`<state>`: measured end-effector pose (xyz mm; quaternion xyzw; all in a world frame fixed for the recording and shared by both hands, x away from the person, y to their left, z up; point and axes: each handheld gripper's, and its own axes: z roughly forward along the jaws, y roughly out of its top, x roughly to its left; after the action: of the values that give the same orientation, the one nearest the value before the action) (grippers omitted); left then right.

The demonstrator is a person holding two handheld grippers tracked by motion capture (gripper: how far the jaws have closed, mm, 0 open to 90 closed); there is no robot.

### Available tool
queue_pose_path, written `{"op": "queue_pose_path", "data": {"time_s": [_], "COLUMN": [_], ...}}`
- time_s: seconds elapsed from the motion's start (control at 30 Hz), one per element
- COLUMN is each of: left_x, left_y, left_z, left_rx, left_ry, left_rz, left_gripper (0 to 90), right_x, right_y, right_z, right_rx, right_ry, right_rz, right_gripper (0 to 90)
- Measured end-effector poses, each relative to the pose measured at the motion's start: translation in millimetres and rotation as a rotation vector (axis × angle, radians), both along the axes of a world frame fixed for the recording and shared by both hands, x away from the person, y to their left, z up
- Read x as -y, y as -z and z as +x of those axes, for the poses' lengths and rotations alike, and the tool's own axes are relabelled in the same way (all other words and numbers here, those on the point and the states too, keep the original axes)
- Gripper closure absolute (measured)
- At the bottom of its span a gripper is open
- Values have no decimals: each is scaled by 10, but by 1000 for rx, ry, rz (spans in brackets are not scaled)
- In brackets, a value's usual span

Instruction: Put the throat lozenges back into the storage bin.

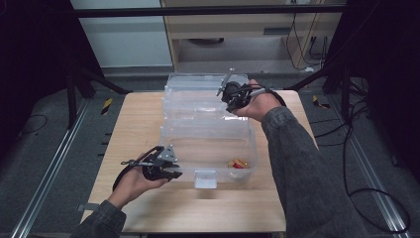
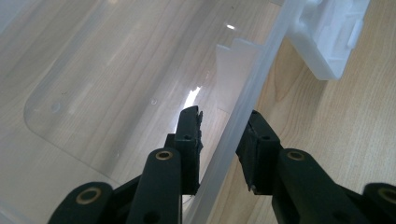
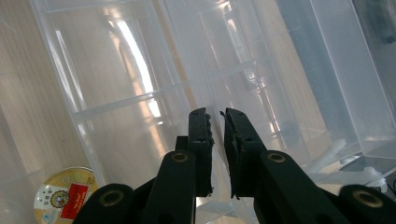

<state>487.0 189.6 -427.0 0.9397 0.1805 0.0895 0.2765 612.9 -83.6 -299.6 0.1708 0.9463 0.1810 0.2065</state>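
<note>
A light wooden table (image 1: 148, 124) stands on grey carpet, with metal rails running along the floor on both sides of it and black frame legs behind. Beyond the table's far edge are a pale cabinet and a wooden unit with cables hanging at its right. A black-and-yellow striped marker lies on the floor off each far corner of the table.

On the table sits a clear plastic bin (image 1: 208, 144), its near wall carrying a white latch (image 1: 205, 178). A second clear tray (image 1: 198, 89) with dividers sits just behind the bin, toward the far edge. Inside the bin, in its near right corner, lies a small round tin (image 1: 237, 163) with a gold and red label; in the right gripper view the tin (image 3: 65, 193) shows through clear plastic at the lower left.

The left gripper (image 1: 171, 171) is at the bin's near left corner, held by the left hand (image 1: 136, 181), whose dark sleeve comes in from the bottom. In the left gripper view its jaws stand moderately apart, straddling the bin's rim (image 2: 243, 112): one jaw inside the bin, one outside over the table, neither clearly pressing the wall.

The right gripper (image 1: 230, 96) is at the bin's far right corner, over the join between bin and tray, held by the right hand (image 1: 257, 104). In the right gripper view its jaws are narrow, nearly together, with a thin clear plastic edge (image 3: 219, 116) running between them; whether they pinch it cannot be told.
</note>
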Motion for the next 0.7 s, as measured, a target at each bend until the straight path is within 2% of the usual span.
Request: {"op": "queue_pose_path", "data": {"time_s": [0.5,0.7], "left_x": [1,6], "left_y": [7,6], "left_z": [-21,-18], "left_rx": [9,2], "left_ry": [-9,-27], "left_rz": [-2,-18], "left_gripper": [697,689], "right_x": [26,6], "right_y": [-31,-16], "right_z": [-174,-121], "right_rx": [24,20], "right_ry": [-16,-14], "right_rz": [41,29], "right_gripper": [820,816]}}
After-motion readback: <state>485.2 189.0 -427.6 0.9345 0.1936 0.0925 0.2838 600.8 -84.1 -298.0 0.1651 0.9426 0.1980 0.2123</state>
